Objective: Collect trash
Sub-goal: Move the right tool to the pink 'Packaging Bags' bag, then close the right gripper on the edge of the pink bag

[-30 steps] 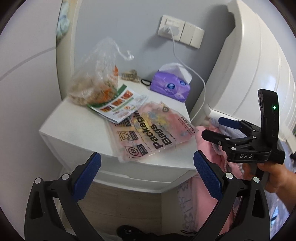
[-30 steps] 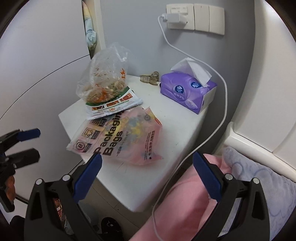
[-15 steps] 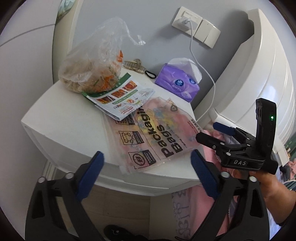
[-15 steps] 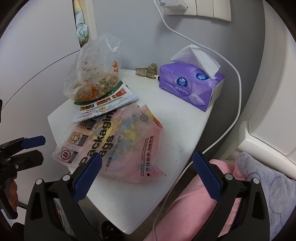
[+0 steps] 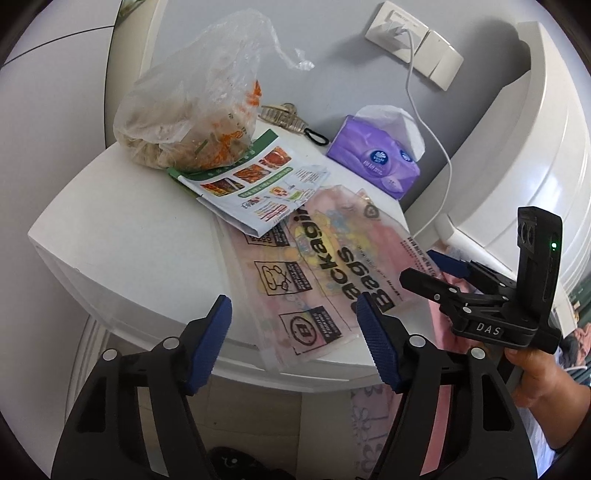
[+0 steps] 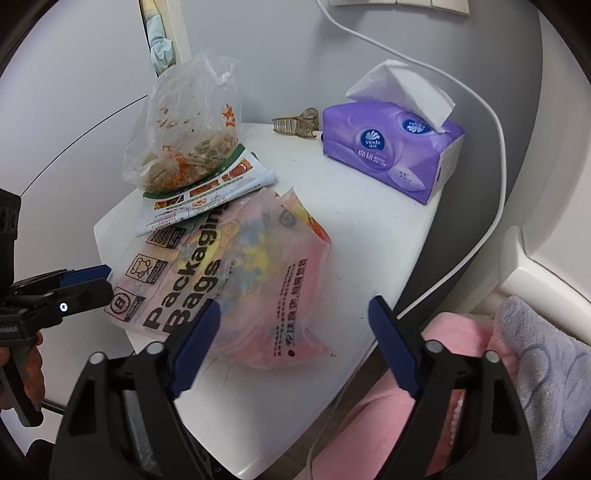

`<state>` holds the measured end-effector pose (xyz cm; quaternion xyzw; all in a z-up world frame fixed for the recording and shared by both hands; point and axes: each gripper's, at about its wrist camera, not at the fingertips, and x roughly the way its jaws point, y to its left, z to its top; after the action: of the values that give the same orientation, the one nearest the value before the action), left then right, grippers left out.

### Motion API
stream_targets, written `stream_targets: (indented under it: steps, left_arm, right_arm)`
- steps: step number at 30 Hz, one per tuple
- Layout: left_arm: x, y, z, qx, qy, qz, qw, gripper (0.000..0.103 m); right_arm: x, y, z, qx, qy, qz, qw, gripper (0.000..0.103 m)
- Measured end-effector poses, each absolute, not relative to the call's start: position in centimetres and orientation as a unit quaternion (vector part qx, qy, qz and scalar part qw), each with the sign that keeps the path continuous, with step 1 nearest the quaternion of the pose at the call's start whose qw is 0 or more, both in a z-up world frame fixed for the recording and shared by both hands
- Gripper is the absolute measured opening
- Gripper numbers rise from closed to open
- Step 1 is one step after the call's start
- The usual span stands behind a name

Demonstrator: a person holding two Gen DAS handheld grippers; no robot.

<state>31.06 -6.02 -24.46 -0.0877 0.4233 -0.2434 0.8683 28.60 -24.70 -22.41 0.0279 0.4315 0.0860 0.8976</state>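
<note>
A clear plastic bag of food scraps [image 5: 192, 110] [image 6: 188, 140] sits at the back of the white nightstand [image 5: 122, 229] [image 6: 373, 236], on a printed leaflet [image 5: 255, 184] [image 6: 207, 199]. A pink "Packaging Bags" pouch [image 5: 325, 269] [image 6: 236, 280] lies in front of it, part under the leaflet. My left gripper [image 5: 295, 343] is open and empty above the pouch's near edge. My right gripper [image 6: 291, 343] is open and empty over the pouch's right side. It also shows in the left wrist view [image 5: 432, 267].
A purple tissue pack [image 5: 376, 158] [image 6: 391, 147] and a hair claw clip [image 5: 280, 116] [image 6: 295, 125] sit at the back. A white charger cable [image 6: 491, 206] hangs from a wall socket [image 5: 391, 26]. A white headboard [image 5: 524, 147] and pink bedding [image 6: 458, 369] are on the right.
Both grippers have moved closer to the nightstand and over the pink pouch. Both stay open. Nothing on the nightstand has moved.
</note>
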Motion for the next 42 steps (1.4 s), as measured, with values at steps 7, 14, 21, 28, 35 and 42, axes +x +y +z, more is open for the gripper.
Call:
stream_targets:
  steps: [7,14,21,28,35,42]
  left_arm:
    - [31.4,-6.0,-24.6,-0.093,0.42,-0.243,0.869,0.052]
    - [31.6,-5.7,-25.0,-0.098,0.425,-0.233,0.869,0.035]
    - [31.7,-5.2,-25.3,-0.096,0.431,-0.217,0.87,0.014]
    - [31.3,-5.3,-25.0,-0.086,0.421,-0.198,0.881,0.002]
    - [30.3,-5.3,-24.4,-0.078,0.412,-0.19,0.888,0.0]
    - [28.4,-4.7,-23.1,-0.087,0.401,-0.188,0.892,0.0]
  right_arm:
    - [29.0,-24.1,-22.7,0.029,0.436,0.097,0.894,0.056]
    - [29.2,-24.1,-22.9,0.046,0.44,0.099,0.891,0.046]
    - [29.1,-24.8,-22.6,0.049,0.437,0.094,0.893,0.017]
    - [28.5,-24.7,-22.2,0.043,0.422,0.089,0.901,0.011]
    - [27.8,-24.7,-21.5,0.045,0.41,0.093,0.906,0.01]
    - [25.8,-24.4,-19.5,0.05,0.394,0.106,0.912,0.01]
